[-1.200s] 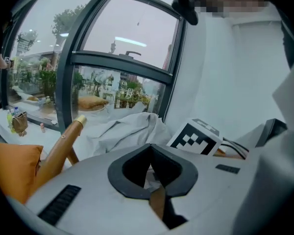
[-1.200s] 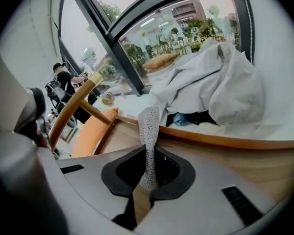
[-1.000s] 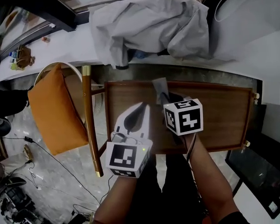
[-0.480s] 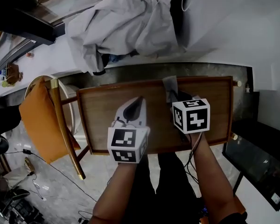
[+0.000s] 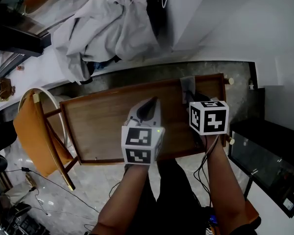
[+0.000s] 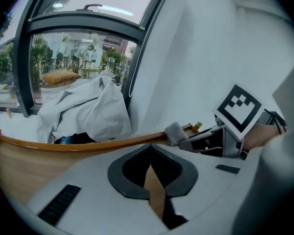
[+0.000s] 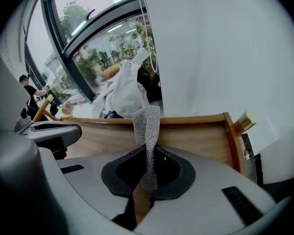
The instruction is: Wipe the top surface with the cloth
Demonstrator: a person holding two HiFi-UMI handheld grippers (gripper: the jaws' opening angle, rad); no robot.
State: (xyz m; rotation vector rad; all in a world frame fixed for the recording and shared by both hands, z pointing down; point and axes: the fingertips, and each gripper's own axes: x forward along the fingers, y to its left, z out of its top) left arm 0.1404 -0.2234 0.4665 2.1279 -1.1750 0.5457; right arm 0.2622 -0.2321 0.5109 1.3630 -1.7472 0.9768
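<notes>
The wooden table top (image 5: 103,126) has a raised rim (image 7: 196,119). A small grey cloth (image 5: 187,84) lies against the far rim near the top's right end. In the right gripper view the cloth (image 7: 147,126) stands up between the jaws. My right gripper (image 5: 191,96) is shut on the cloth, its marker cube toward the near edge. My left gripper (image 5: 148,103) hovers over the middle of the top, shut with nothing in it. In the left gripper view the cloth (image 6: 175,132) shows to the right beside the right gripper's cube (image 6: 238,109), and my left gripper (image 6: 150,151) points at the far rim.
A heap of pale grey clothing (image 5: 108,28) lies on the white ledge behind the table. A chair with an orange cushion (image 5: 32,131) stands at the table's left end. A black cabinet (image 5: 264,165) is close on the right. Cables (image 5: 39,185) trail on the marble floor.
Both grippers have moved right along the table top. The cloth in the right gripper went from left of the middle to near the right end.
</notes>
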